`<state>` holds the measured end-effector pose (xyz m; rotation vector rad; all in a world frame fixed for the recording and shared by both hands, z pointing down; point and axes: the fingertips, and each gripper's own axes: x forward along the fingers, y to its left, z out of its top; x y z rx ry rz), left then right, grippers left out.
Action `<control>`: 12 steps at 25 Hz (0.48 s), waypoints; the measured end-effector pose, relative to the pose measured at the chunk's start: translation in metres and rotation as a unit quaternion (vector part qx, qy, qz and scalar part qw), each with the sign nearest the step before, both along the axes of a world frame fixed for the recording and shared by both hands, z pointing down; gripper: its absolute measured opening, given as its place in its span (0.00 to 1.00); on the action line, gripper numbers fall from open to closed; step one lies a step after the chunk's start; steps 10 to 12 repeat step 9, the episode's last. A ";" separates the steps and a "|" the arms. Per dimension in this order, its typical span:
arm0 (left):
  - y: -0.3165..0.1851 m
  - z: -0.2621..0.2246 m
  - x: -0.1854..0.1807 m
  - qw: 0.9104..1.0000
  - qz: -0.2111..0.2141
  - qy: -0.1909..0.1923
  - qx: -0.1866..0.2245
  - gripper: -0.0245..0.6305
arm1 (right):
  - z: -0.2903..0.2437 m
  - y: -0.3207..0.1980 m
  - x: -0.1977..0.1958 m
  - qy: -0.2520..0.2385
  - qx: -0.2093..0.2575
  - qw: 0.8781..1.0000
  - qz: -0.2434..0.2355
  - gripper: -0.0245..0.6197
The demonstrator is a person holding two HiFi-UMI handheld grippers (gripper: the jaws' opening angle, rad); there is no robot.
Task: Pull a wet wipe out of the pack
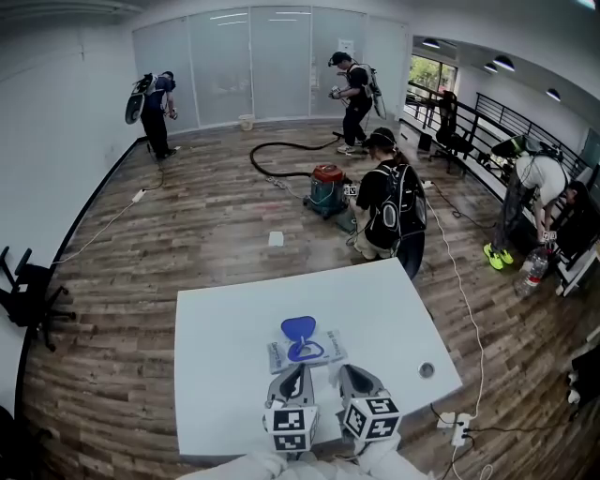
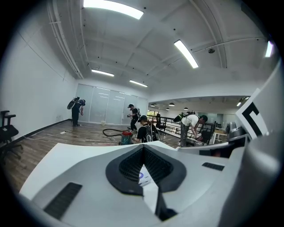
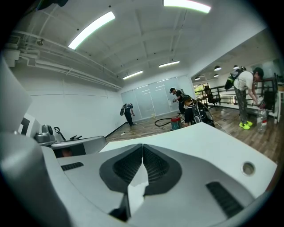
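Head view: left gripper [image 1: 301, 369] and right gripper [image 1: 343, 370], jaws together, empty, near wipe pack [image 1: 324, 355].

Head view looks steeply down; both gripper views skim the table [image 1: 225, 361].

The room is bright. Long lamps [image 2: 113, 9] on the ceiling [image 2: 146, 40] give white light, and daylight comes in at a window [image 1: 431, 73] far off. The white table [image 1: 234, 375] has only soft, pale shadows. Every picture bends at its edges; the two gripper views have black corners. The left gripper [image 2: 143, 147], close to its camera, looks a little blurry.
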<state>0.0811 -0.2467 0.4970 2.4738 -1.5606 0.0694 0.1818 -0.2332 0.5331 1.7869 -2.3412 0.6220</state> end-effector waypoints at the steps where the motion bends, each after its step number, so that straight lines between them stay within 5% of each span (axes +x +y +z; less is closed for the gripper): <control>1: 0.000 0.001 -0.001 1.000 -0.001 -0.001 -0.001 0.04 | 0.000 0.001 0.000 0.000 0.000 1.000 0.000 0.06; 12: 0.003 0.007 0.002 1.000 -0.001 0.009 -0.016 0.04 | 0.004 0.004 0.002 -0.004 -0.001 1.000 0.005 0.06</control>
